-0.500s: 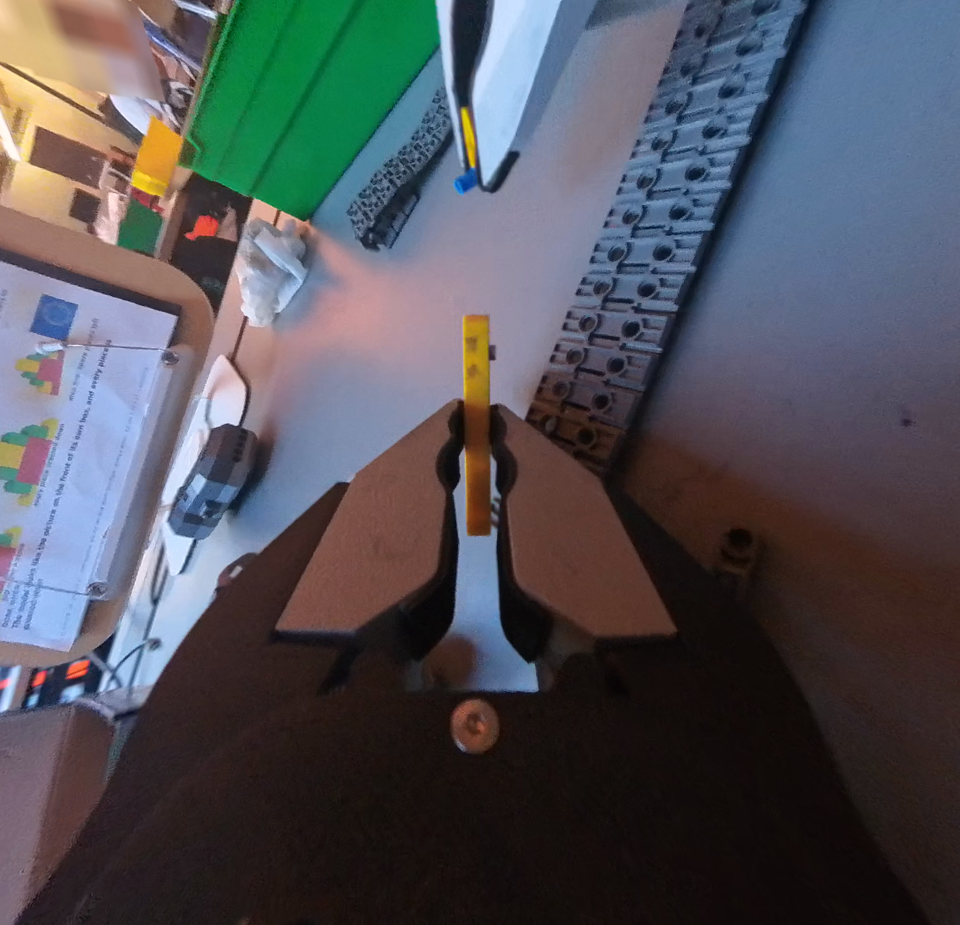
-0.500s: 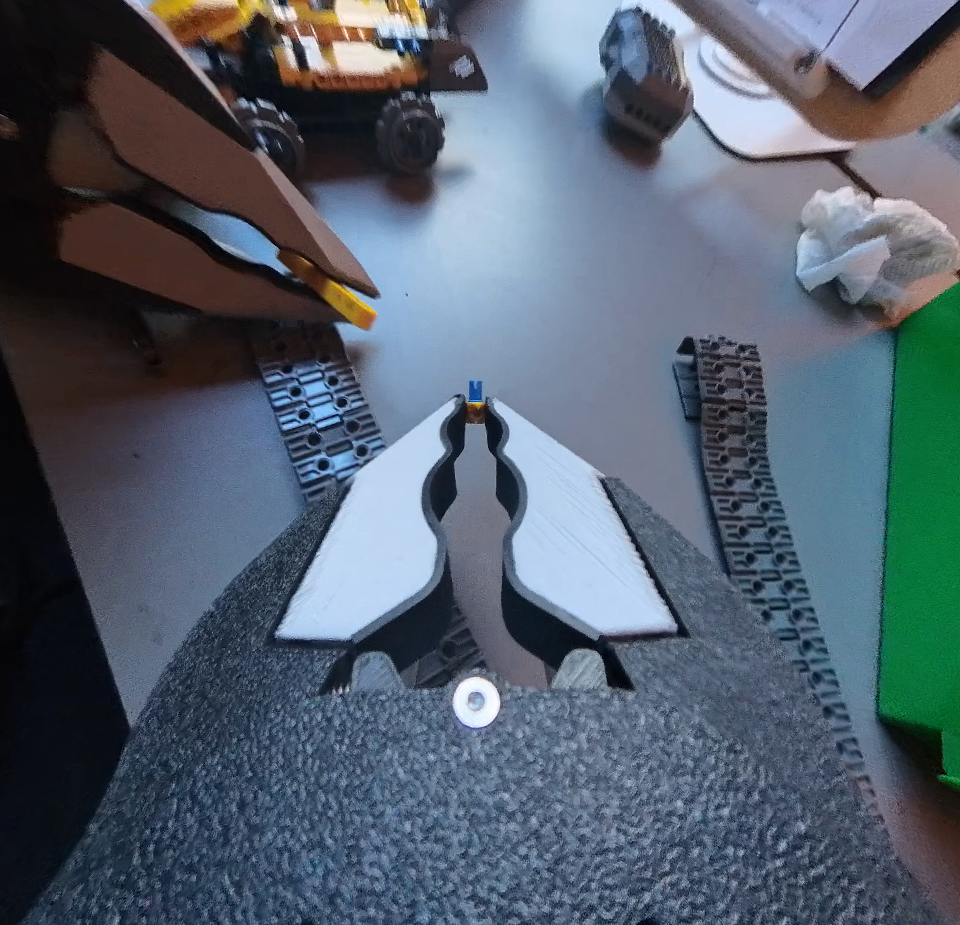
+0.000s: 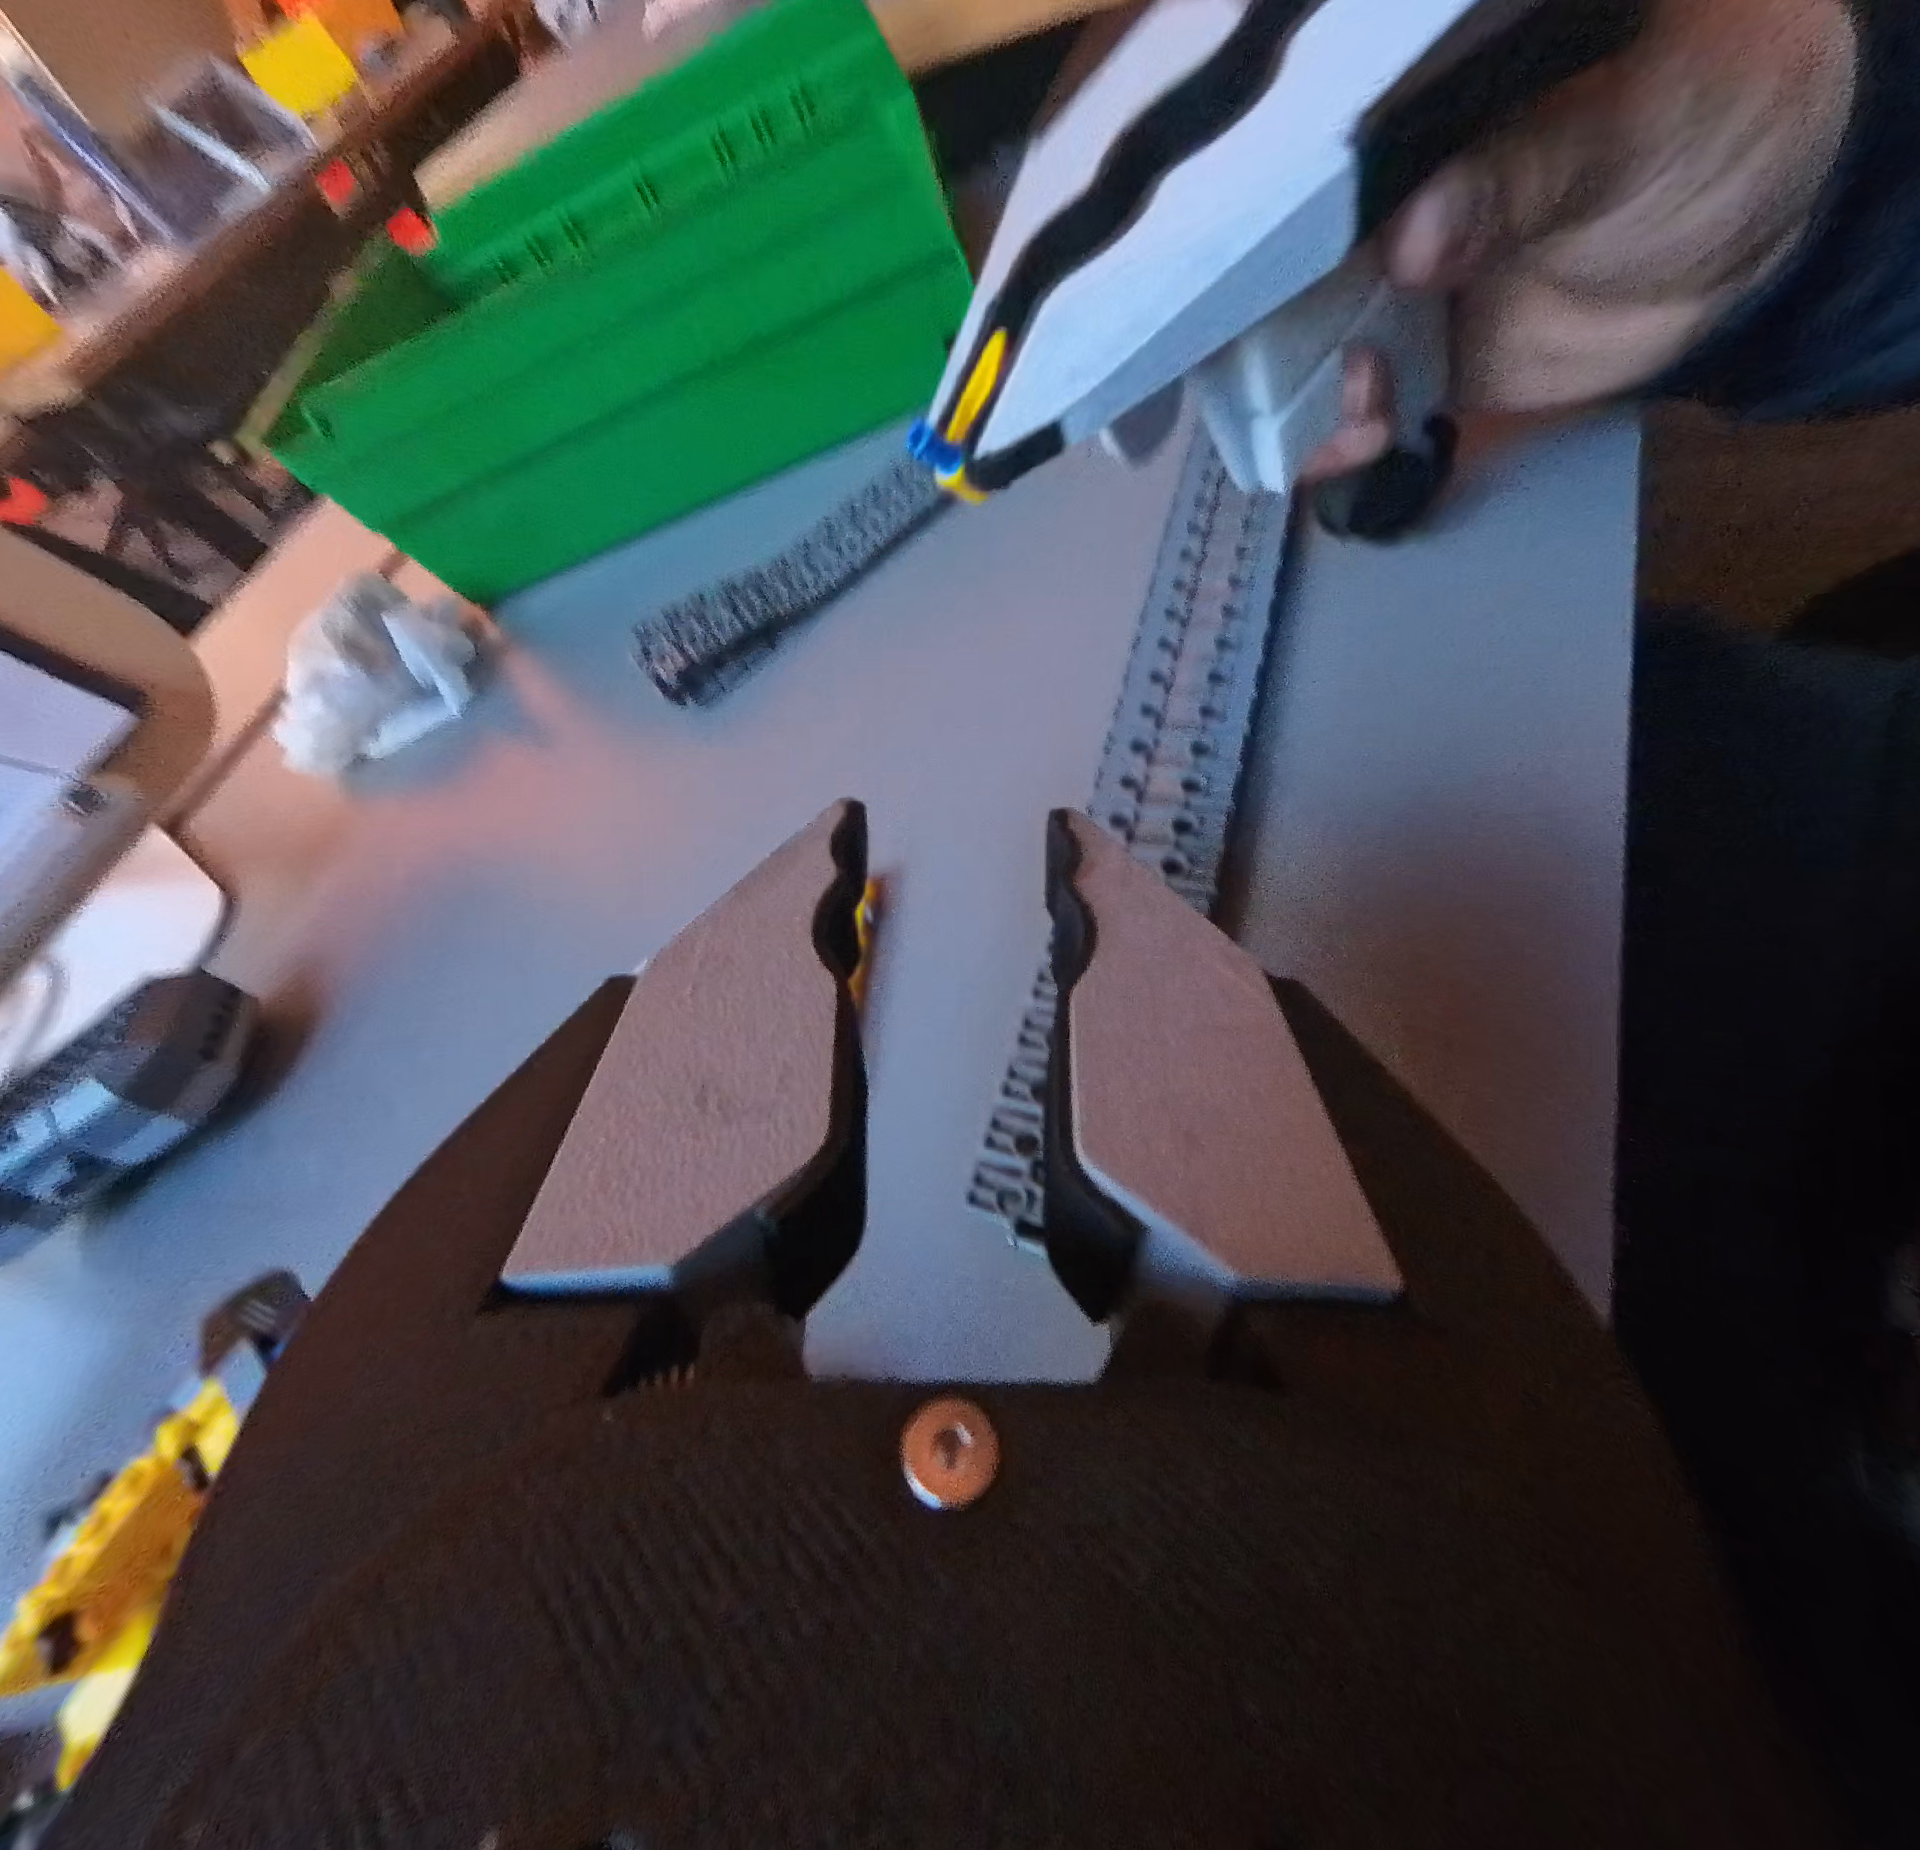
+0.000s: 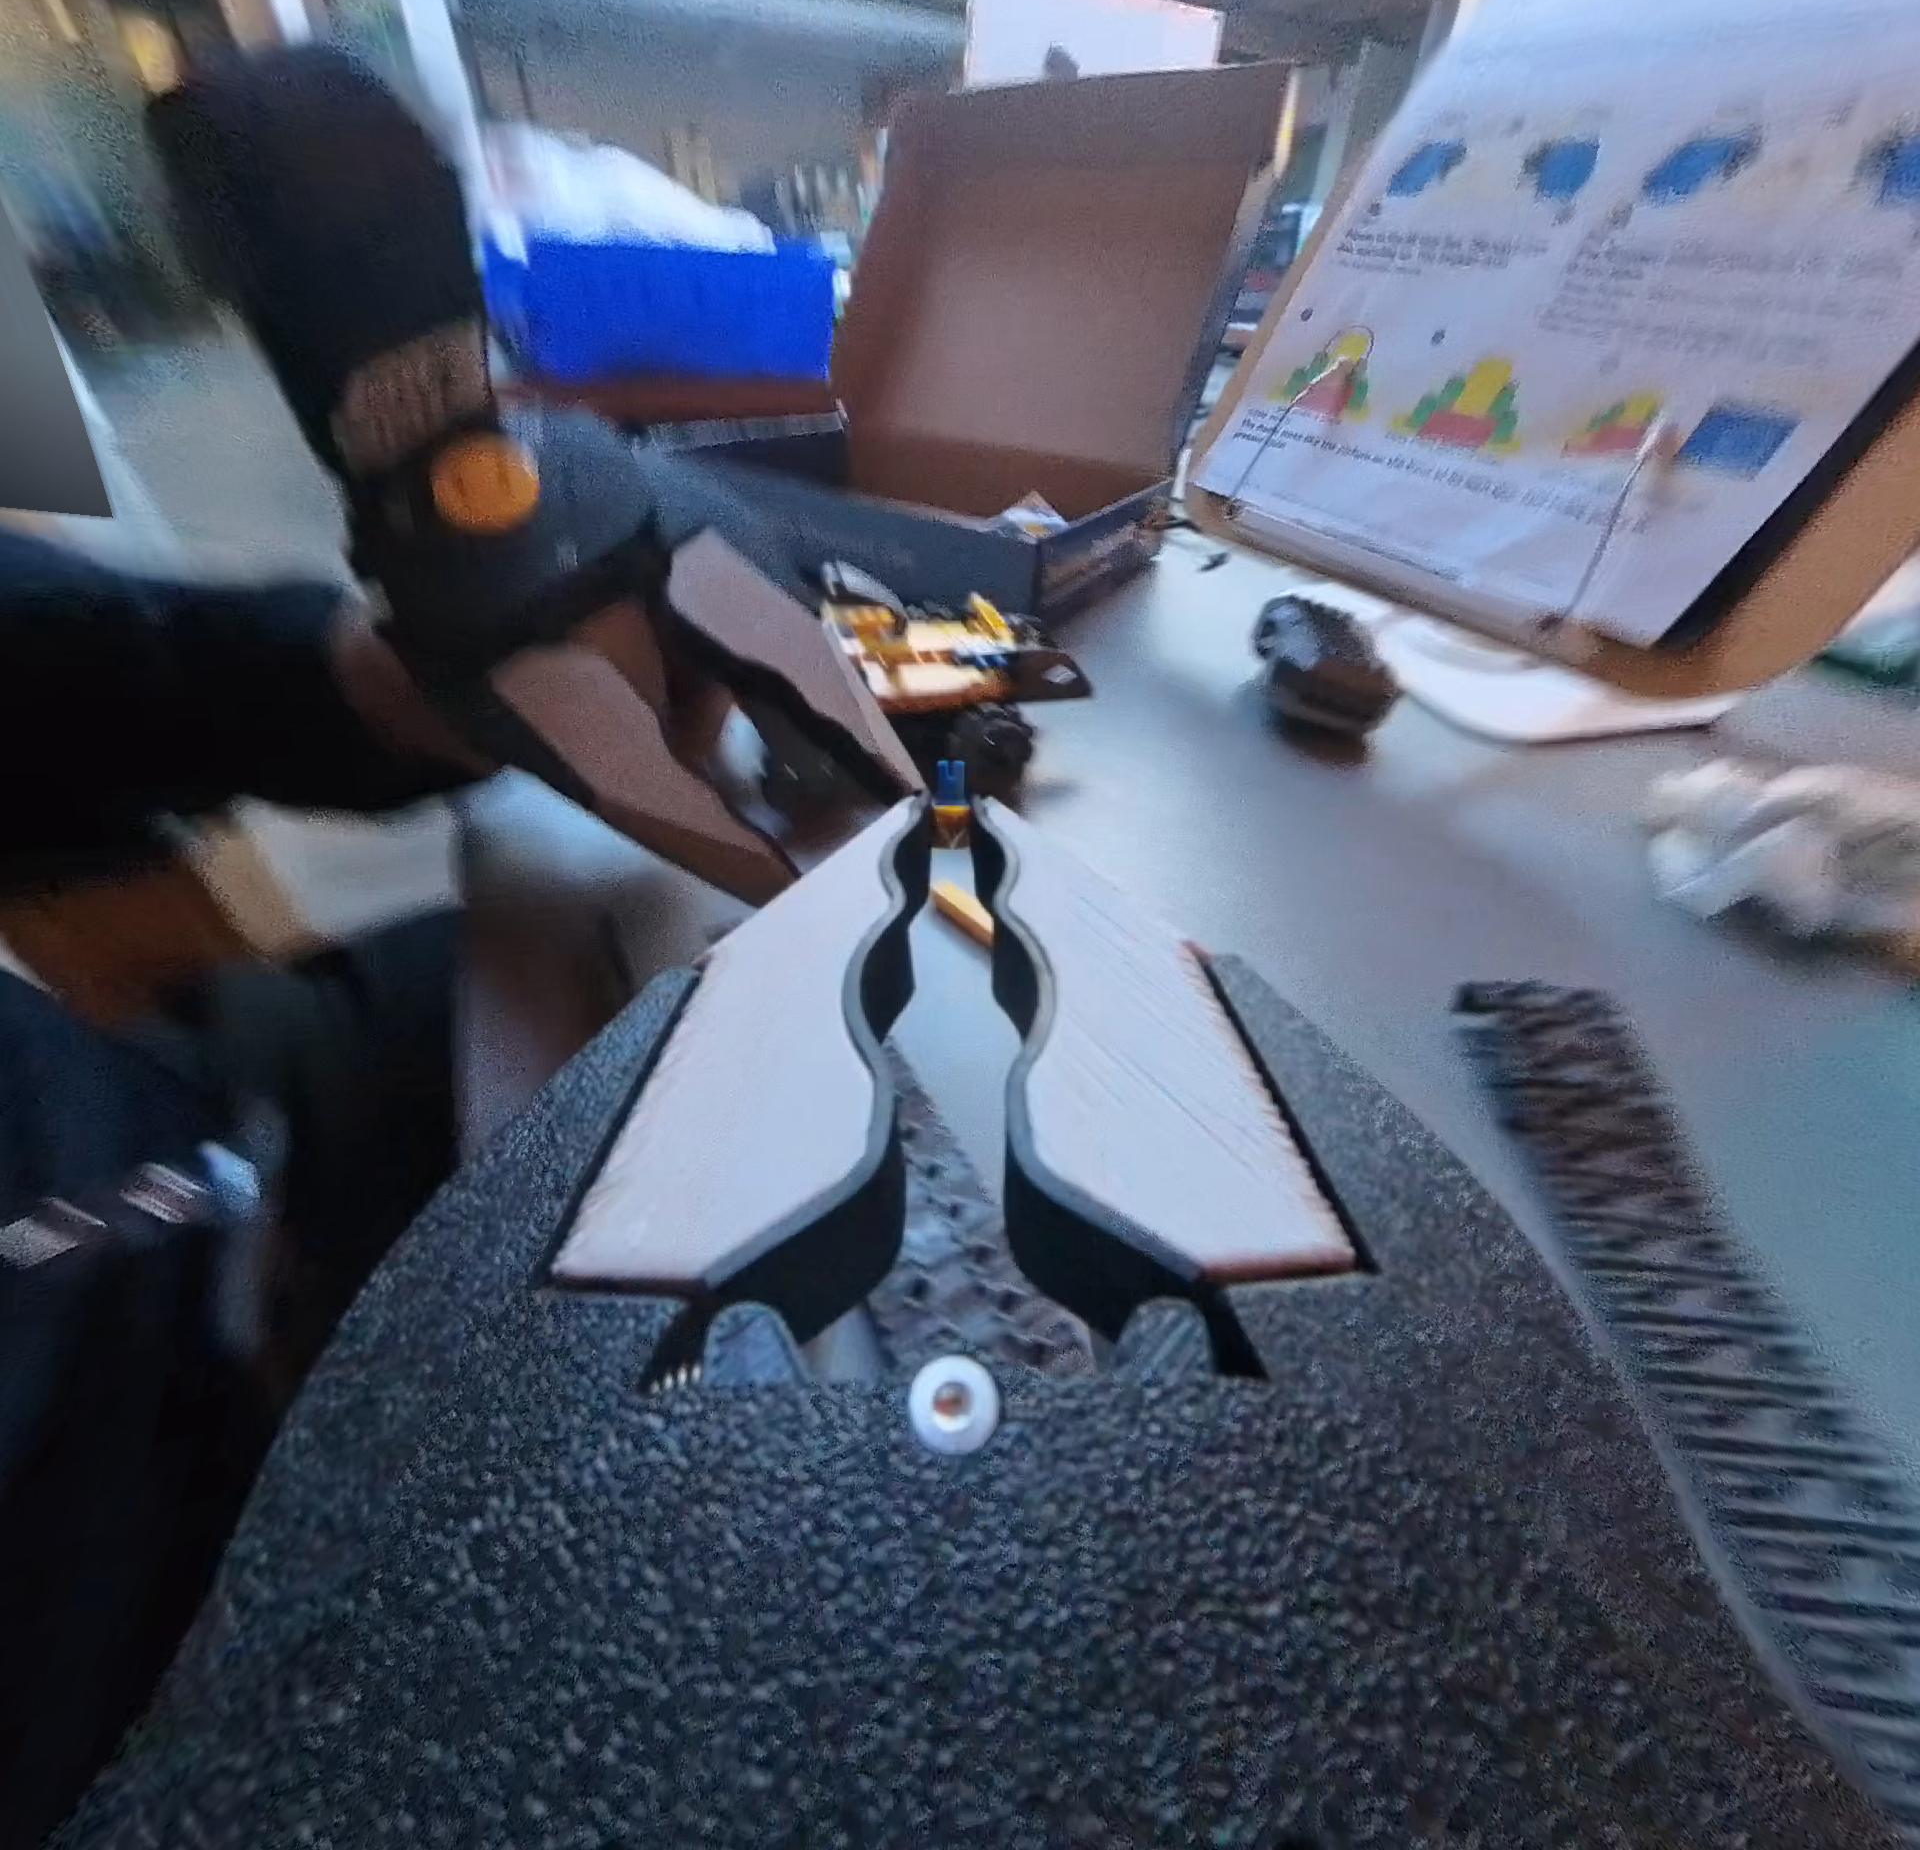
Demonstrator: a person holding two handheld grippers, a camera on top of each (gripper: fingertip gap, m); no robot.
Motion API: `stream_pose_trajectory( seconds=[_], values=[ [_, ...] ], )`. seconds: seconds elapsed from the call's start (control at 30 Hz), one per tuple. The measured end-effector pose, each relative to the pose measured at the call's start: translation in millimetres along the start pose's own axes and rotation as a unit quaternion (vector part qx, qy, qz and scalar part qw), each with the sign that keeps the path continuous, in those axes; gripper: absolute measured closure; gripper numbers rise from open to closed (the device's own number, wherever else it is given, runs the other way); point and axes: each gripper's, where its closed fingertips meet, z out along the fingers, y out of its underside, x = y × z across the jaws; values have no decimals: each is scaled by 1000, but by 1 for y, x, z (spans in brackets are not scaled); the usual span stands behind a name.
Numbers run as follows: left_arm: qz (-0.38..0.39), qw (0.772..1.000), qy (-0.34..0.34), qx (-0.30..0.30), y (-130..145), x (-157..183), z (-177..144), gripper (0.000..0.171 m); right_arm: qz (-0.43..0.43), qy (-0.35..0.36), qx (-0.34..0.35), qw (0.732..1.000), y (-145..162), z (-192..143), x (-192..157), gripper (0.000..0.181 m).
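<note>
Both tools differ: my left gripper gapes empty over the table, my right gripper pinches a tiny blue-and-yellow piece. So slight a tip hold could let it twist out and drop near the yellow strip.

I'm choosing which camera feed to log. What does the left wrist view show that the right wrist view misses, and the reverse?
Only the left wrist view plainly shows the green bin and the person's hand on the right hand-held gripper. Only the right wrist view shows the open cardboard box and the blue crate. Both show the open left hand-held gripper, the right one shut on a small yellow-and-blue piece, the crumpled tissue and the track strips.
</note>
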Motion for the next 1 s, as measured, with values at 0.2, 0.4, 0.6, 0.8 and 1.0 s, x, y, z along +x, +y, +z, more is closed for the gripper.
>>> stream_pose_trajectory(
  seconds=[0.2, 0.4, 0.6, 0.8, 1.0],
  values=[
    [47, 997, -34, 50, -35, -5, 7, 143, 421, -141, 69, 893, -29, 1, 5, 178],
    [-6, 996, -22, 87, -61, -16, 6, 143, 502, -190, 46, 842, -27, 7, -7, 179],
    [-83, 993, 16, 81, -56, -15, 5, 147, 429, -150, 86, 887, -27, 6, 0, 178],
    [-209, 962, 145, 99, -59, 2, -9, 148, 232, -116, 109, 960, -30, -1, -12, 179],
    [-244, 934, 210, 155, -71, 9, -26, 157, 206, -167, 112, 958, -30, -5, -30, 178]
  ],
)
